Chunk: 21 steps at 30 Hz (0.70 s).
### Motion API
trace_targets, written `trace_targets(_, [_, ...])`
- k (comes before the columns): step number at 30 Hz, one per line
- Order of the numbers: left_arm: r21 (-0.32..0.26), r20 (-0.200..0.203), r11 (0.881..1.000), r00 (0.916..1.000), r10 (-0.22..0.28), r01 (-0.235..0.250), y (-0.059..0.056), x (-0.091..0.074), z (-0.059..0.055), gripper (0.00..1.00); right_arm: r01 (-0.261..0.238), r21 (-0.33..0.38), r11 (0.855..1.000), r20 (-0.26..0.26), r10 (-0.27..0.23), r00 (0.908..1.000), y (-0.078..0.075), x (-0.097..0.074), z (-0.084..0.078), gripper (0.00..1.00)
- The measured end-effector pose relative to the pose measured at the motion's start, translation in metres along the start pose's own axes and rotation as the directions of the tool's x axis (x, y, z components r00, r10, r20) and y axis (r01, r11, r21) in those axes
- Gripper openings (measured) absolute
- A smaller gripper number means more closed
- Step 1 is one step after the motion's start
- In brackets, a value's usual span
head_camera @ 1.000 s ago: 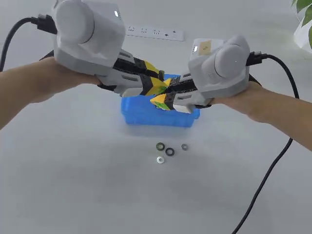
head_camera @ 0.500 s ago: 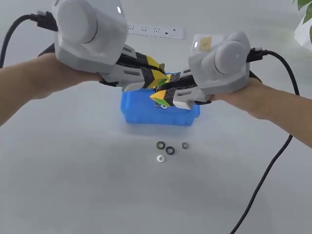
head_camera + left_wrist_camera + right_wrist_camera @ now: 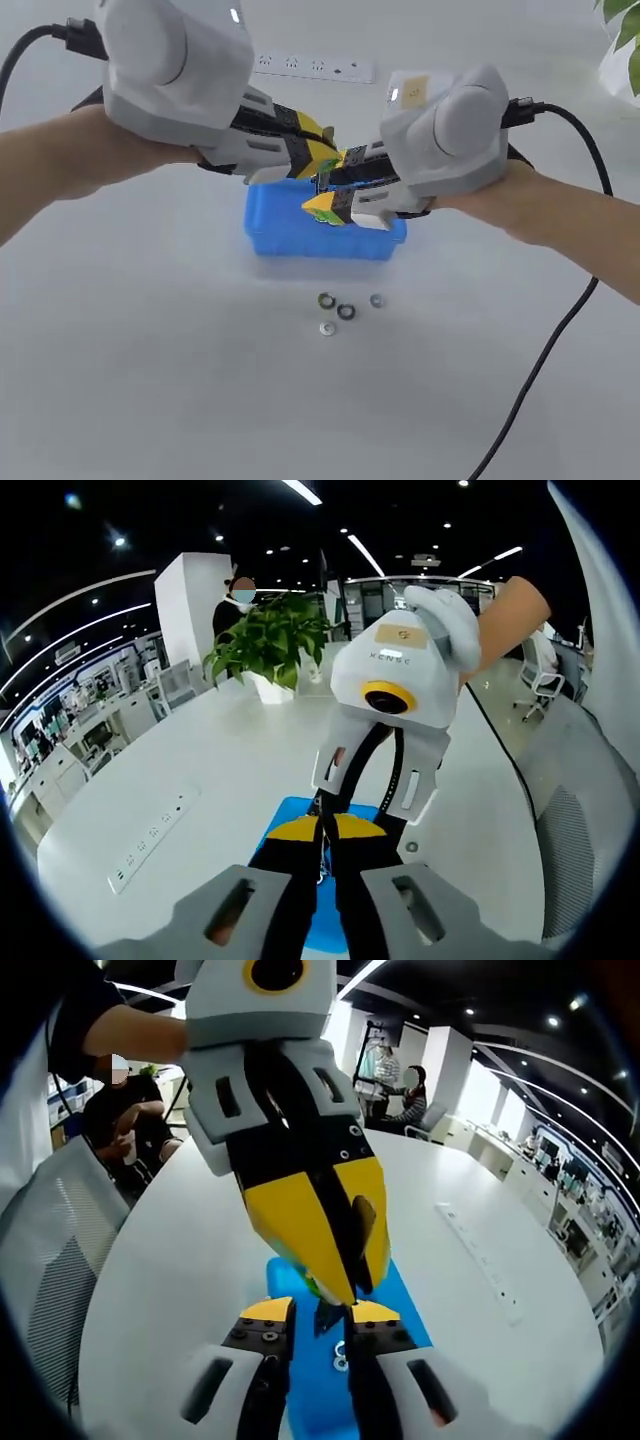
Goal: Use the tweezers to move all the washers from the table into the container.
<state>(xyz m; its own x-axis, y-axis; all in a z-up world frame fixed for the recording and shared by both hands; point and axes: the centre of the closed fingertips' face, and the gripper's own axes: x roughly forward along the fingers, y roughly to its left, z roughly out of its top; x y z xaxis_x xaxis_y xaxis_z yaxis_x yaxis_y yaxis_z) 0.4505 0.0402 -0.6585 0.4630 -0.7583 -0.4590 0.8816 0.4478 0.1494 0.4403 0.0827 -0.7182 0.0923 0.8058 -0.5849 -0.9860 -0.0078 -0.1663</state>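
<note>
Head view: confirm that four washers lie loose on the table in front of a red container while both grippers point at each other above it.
One thing is wrong: the container is blue, not red, as the head view shows. The rest holds: four washers lie loose on the table in front of it, and the left gripper and right gripper point at each other above it.

You hold the left gripper and the right gripper tip to tip, just above the blue container. On the tabletop just in front of it, 4 washers lie close together. A power strip lies behind.
</note>
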Motion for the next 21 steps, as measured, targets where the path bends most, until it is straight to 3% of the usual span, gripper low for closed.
trace_targets(11, [0.038,0.001,0.999,1.0,-0.001,0.001,-0.002,-0.008,0.012,0.06,0.04,0.045,0.998,0.013,-0.04,0.9991,-0.005,-0.014,-0.002,0.27])
trace_targets(14, [0.046,0.0,0.999,1.0,0.002,-0.002,-0.005,-0.012,0.014,0.06,0.033,0.063,0.997,0.042,-0.036,0.9985,0.0,-0.022,0.001,0.32])
trace_targets(21, [0.07,-0.023,0.998,0.9997,-0.005,0.007,-0.016,-0.022,0.012,0.06,0.03,0.064,0.998,0.054,-0.033,0.998,0.015,-0.042,-0.007,0.45])
